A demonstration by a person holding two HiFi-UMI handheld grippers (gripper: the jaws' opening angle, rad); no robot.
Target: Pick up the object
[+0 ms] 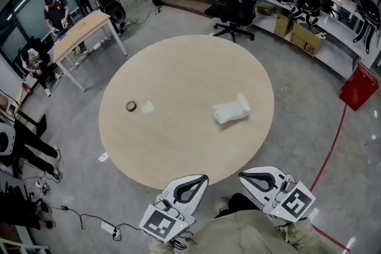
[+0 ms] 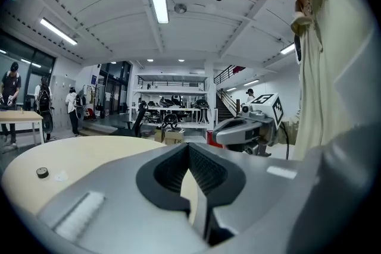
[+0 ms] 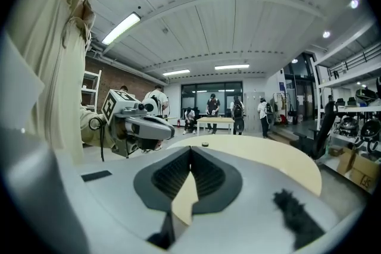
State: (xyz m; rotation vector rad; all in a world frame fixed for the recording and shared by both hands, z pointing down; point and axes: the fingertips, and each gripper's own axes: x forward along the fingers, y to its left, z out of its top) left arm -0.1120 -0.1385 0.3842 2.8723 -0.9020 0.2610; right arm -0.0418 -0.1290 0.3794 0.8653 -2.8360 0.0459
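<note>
Bundle (image 1: 231,111), white and limp, lies untouched well ahead of the fingers, roughly between the two grippers' lines. Left gripper (image 1: 204,177) and right gripper (image 1: 241,176) each have fingers pressed together on nothing, tips at the near edge of the round table (image 1: 178,62). Far ahead and left of the left fingers sit a small roll (image 1: 131,106) and a white scrap (image 1: 147,107), side by side.

white soft bundle (image 1: 231,110): crumpled, elongated, lying on round wooden table (image 1: 178,146), right of centre, long axis slightly slanted. small brown ring-shaped roll (image 1: 131,106): lying flat on table's left part, just beside small white crumpled scrap (image 1: 147,107). both well apart from bundle.
</note>
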